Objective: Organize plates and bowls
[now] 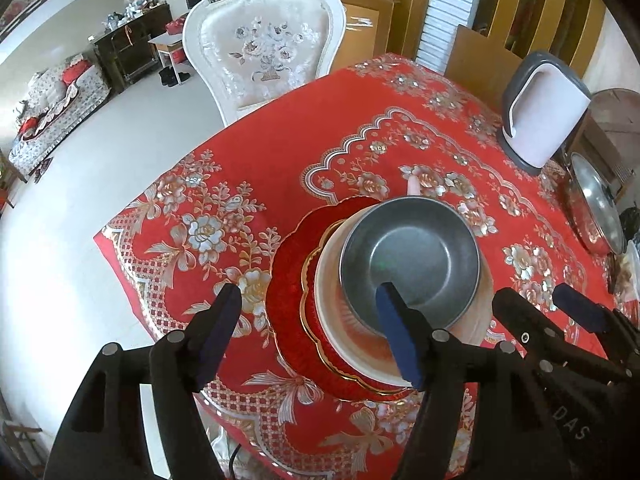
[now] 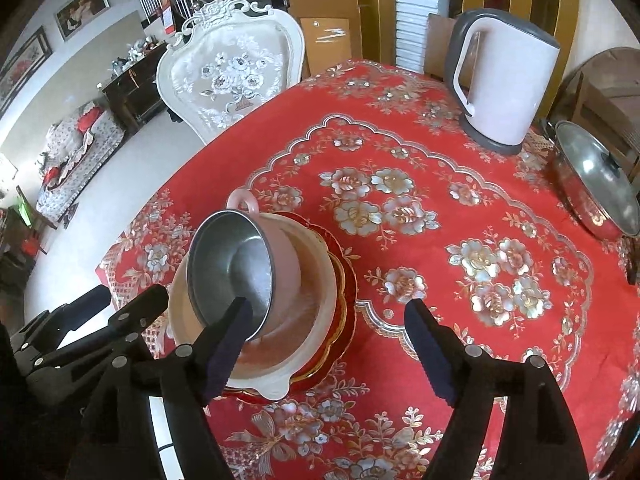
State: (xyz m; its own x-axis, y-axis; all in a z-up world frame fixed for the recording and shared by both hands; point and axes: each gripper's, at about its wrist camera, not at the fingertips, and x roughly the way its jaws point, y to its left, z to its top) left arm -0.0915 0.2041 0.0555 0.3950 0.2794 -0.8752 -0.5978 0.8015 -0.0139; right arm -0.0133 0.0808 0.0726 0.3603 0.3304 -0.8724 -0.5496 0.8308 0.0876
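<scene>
Left tool [image 1: 310, 334]: jaws spread wide, grasping nothing. One blue pad [image 1: 400, 340] stands in front of the near rim of the steel bowl [image 1: 408, 260]; whether it touches the rim cannot be told. The other pad hangs over the tablecloth, clear of the stack.

Right tool [image 2: 332, 344]: likewise released, jaws wide apart. Its left finger overlaps the lower edge of the steel bowl in its own view; contact cannot be confirmed. Its right finger stands over bare cloth beside the stack.

Stack: the steel bowl sits inside a pale pink handled dish [image 2: 304, 292], and appears tilted rather than seated flat. The dish rests on a red gold-rimmed plate [image 1: 292, 280]. The whole stack stands on the worktop [image 2: 440, 240] near its front-left corner, on the red floral cloth.

Surroundings: an electric kettle [image 2: 504, 80] and a lidded pan [image 2: 596, 184] stand well apart at the far right; a white upholstered chair [image 1: 260, 48] stands beyond the far edge.

Assessment: nesting appears largely done, smallest piece uppermost. The step in hand looks like release after placing the steel bowl, or a check of its seating. The next move likely calls for backing both tools clear without catching the rim or, should the bowl remain canted, nudging it level.
</scene>
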